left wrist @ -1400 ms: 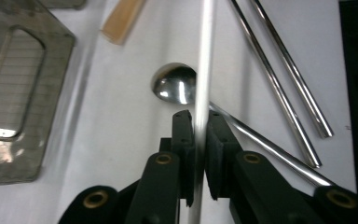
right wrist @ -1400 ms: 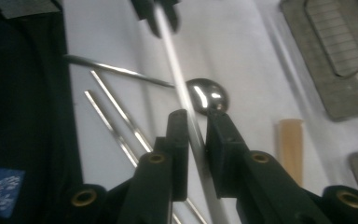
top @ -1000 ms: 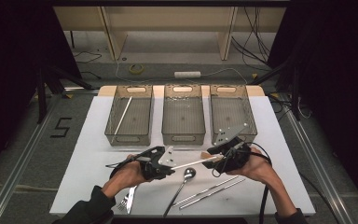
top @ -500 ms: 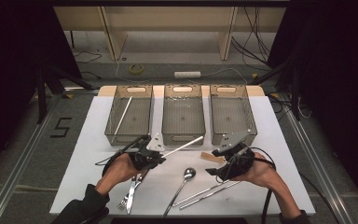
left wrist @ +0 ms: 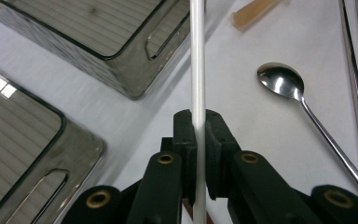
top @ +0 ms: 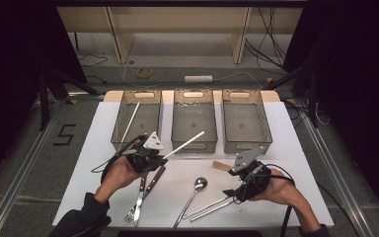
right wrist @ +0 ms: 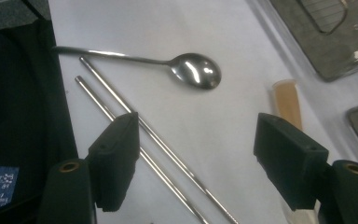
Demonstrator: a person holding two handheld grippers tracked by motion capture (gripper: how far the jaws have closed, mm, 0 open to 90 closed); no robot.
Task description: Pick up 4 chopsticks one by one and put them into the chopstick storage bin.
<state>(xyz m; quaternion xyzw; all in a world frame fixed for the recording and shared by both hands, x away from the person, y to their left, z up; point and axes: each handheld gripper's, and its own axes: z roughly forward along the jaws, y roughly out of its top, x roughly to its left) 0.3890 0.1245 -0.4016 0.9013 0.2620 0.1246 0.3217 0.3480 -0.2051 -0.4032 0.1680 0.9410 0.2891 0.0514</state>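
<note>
3 bins (top: 194,123), left tongs (left wrist: 196,135) pinching white stick (left wrist: 197,70)

White chopstick (top: 185,143) is being held clamped near its lower end in the left gripper (left wrist: 196,140), clear of the table, its free end slanting up toward the middle bin (top: 194,120). A second white chopstick (top: 130,122) is lying diagonally inside the left bin (top: 139,121). Two metal chopsticks (right wrist: 135,135) are lying side by side on the table, just beside the spoon (right wrist: 186,67).
</note>
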